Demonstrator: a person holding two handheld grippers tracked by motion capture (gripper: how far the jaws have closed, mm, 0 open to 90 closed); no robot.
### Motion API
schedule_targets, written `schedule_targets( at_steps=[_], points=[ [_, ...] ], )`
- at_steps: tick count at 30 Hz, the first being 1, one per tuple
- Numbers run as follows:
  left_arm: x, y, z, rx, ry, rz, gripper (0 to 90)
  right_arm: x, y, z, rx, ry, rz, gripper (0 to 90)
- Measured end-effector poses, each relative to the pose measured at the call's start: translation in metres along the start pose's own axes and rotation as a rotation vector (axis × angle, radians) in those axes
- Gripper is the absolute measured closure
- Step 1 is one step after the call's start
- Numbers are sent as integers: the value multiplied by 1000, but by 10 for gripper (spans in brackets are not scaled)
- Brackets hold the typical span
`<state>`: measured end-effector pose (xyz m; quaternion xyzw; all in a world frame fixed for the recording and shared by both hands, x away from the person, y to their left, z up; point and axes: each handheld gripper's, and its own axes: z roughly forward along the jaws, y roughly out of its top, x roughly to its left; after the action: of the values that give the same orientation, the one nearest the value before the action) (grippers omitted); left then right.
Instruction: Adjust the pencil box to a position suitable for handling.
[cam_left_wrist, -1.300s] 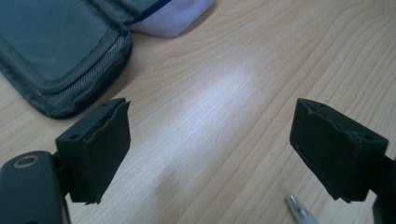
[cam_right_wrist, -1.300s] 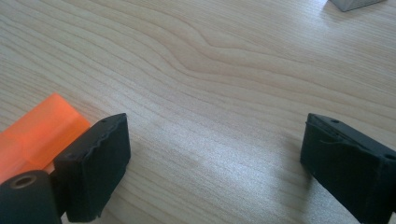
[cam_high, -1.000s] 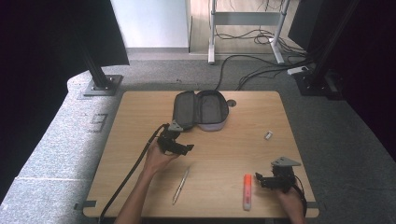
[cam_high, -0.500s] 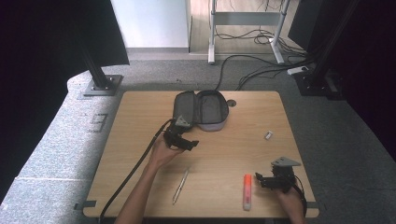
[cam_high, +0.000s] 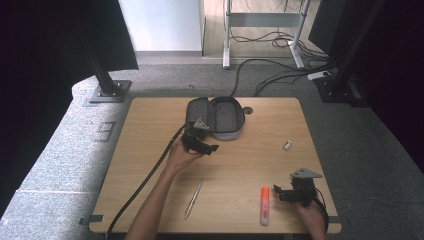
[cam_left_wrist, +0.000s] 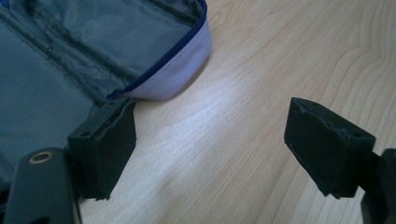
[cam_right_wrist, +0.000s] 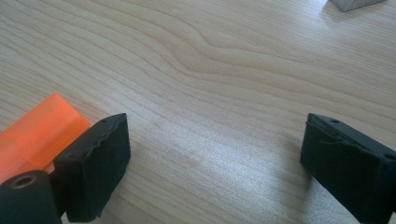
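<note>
The pouch (cam_high: 220, 118) lies unzipped and spread open at the far middle of the table (cam_high: 150, 125), its grey lining up and its pale rim (cam_left_wrist: 180, 77) turned toward the person. The left gripper (cam_high: 202, 146) hangs just in front of it, jaws wide apart and holding nothing; in the left gripper view one jaw sits right at the rim's edge (whether touching, I cannot tell).

This looks like the approach to the pouch, probably to steady or grip its rim. The next move would call for easing forward so the rim passes between the jaws, then closing.

The right gripper (cam_high: 287, 194) rests at the near right, jaws also apart and empty, just beside the orange marker (cam_high: 264, 205). A pen (cam_high: 193, 199) and a small clip (cam_high: 287, 145) lie apart.
</note>
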<state>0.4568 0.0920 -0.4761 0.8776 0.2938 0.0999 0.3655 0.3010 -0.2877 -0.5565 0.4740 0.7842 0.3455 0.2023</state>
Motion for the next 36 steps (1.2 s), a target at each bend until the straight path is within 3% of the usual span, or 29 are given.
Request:
schedule_targets(
  at_steps=[2,10,18,23,28,32,36],
  points=[
    [1,4,4,6,6,16,195,0,0,0,-2,-1,1,78],
    [6,13,16,3,-1,16,255,0,0,0,-2,-1,1,78],
    [9,21,30,11,-18,-5,305,0,0,0,-2,-1,0,78],
    [16,24,41,39,-8,-7,325,0,0,0,-2,-1,0,78],
    [19,26,46,24,-14,-18,368,0,0,0,-2,0,0,78],
    [22,30,54,45,-8,0,392,0,0,0,-2,0,0,78],
    [23,33,59,32,-9,5,434,0,0,0,-2,0,0,78]
  ],
)
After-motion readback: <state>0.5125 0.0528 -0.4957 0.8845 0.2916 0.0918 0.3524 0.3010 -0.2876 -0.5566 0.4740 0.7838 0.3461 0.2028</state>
